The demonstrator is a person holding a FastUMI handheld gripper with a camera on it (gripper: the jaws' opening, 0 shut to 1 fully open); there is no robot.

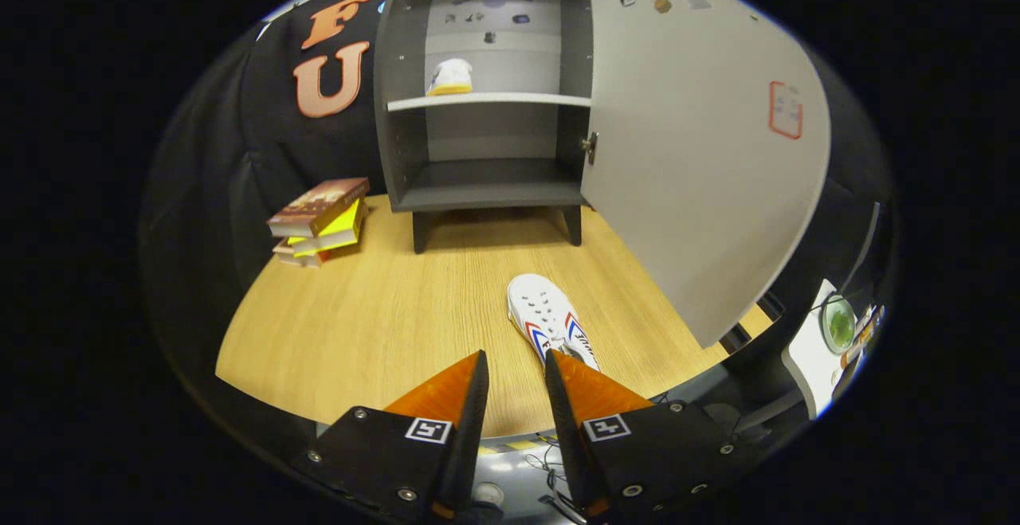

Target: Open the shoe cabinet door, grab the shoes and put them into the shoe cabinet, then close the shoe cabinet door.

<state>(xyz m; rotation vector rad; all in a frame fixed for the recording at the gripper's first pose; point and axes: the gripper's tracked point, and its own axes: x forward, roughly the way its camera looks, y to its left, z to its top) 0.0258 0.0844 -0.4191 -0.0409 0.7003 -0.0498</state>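
- My claw (514,370) is parted by a narrow gap and holds nothing.
- The white shoe (550,319) lies on the bench (358,326), just ahead of my right finger at about 1 o'clock, toe pointing toward the cabinet (486,182).
- The cabinet door (701,150) stands open at 2 o'clock; another shoe (451,77) sits on the upper shelf (510,99) at 12.
- I judge the shoe light, with soft canvas and a firmer rubber sole.
- I would pinch it across the sides near the opening, where the collar gives grip.

The wooden tabletop (374,310) carries the shoe cabinet (486,182) on its legs, with a stack of books (320,221) just beside it. A white shoe (548,319) lies on the tabletop before the cabinet, and another shoe (451,77) rests on the cabinet's shelf (518,99).
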